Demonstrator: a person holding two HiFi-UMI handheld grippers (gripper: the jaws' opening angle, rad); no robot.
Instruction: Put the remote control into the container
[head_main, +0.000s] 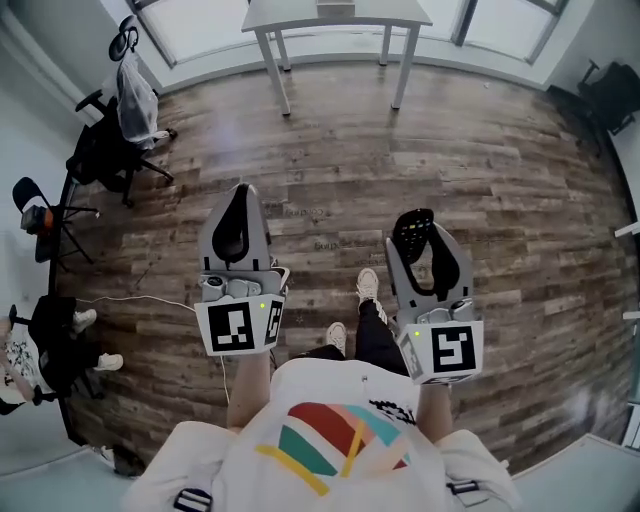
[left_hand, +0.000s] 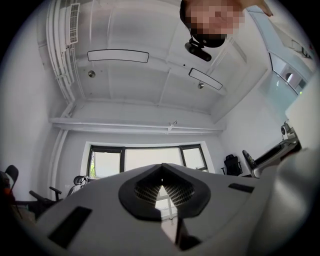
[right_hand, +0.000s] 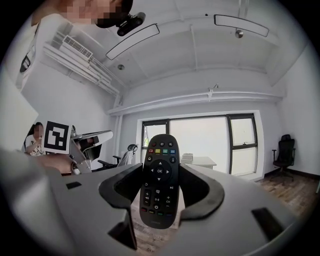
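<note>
Over bare wood floor, head view: a standing person holds both tools level in front of the body, with no work surface beneath them. Left gripper: nothing in it. Right gripper: carries the remote, its dark end sticking out past the tips. A white counter stands well apart by the windows. No container can be made out for certain. This looks like carrying, with placing not yet begun.

Left gripper view: left gripper is aimed up at the ceiling and window. Fingers are together, tips touching, nothing between. Judged idle and kept shut so as to stay out of the way.

Right gripper view: right gripper has its fingers clamped on the remote from both long edges. The remote is upright with its buttons facing the camera, gripped at the lower half. An edge hold of this kind likely leaves the free end clear to lead into a container. The counter is far behind, and what sits on it is too small to tell.
</note>
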